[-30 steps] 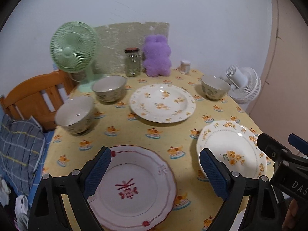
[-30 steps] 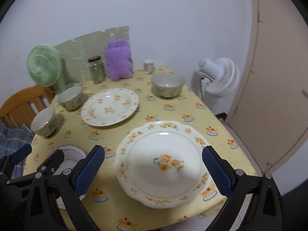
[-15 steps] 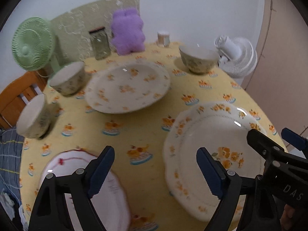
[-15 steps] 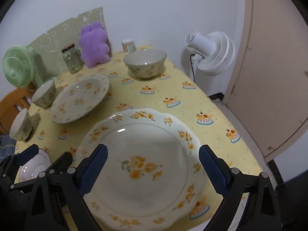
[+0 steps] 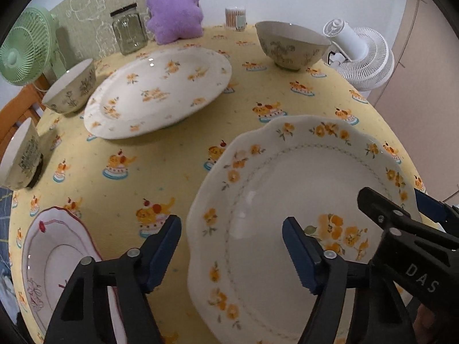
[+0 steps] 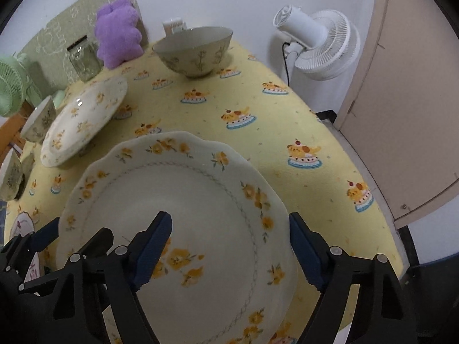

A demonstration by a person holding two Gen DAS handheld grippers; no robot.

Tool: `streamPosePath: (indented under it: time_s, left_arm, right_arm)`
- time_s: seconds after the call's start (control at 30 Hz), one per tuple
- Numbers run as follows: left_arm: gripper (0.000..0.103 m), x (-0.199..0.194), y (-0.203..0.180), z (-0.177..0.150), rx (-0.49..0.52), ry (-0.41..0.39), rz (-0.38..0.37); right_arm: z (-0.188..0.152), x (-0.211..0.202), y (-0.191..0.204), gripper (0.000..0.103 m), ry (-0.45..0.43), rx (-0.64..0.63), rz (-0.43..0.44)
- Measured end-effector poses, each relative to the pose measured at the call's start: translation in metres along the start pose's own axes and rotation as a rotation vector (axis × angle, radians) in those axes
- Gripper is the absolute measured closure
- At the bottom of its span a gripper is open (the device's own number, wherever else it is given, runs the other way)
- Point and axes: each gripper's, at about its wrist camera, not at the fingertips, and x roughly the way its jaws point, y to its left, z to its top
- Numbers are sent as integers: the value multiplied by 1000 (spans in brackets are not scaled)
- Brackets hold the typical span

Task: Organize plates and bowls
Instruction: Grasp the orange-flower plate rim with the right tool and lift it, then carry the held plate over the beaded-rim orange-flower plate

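A lived-in home dining corner: a round worktop (image 5: 183, 154) under a yellow cartoon-dog cloth, a purple plush toy (image 5: 174, 7), a glass jar (image 5: 128, 32), a green desk fan (image 5: 21, 54), a white fan (image 6: 324, 47), a wooden chair (image 5: 17, 109) and a beige door (image 6: 407, 91)

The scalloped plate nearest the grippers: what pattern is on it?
Orange-yellow flowers on white, clearest in the right wrist view.

Left wrist view: close above the table's (image 5: 178, 154) near left part, angled steeply down and toward the wall. Right wrist view: close above the near right part, same heading. Both share the scalloped plate (image 5: 287, 200) (image 6: 186, 200), far plate (image 5: 160, 86) (image 6: 83, 123) and purple toy (image 5: 175, 5) (image 6: 117, 31).
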Motion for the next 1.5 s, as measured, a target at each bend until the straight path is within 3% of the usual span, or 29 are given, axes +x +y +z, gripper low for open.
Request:
streamPosePath:
  time_s: [0.43, 0.93, 1.2, 1.33, 1.5]
  left_arm:
    - [33, 8, -1, 9, -47, 35, 23]
    - [32, 13, 22, 17, -195, 55, 114]
    - [32, 12, 24, 15, -227, 44, 130]
    - [30, 11, 24, 13, -233, 52, 123]
    - [22, -1, 20, 9, -214, 25, 101]
  right_arm:
    - [21, 22, 8, 20, 82, -68, -5]
    - [44, 37, 38, 24, 99, -189, 86]
    - [47, 40, 43, 22, 95, -225, 98]
    - [47, 40, 42, 22, 100, -233, 102]
    - [46, 36, 36, 22, 127, -194, 127]
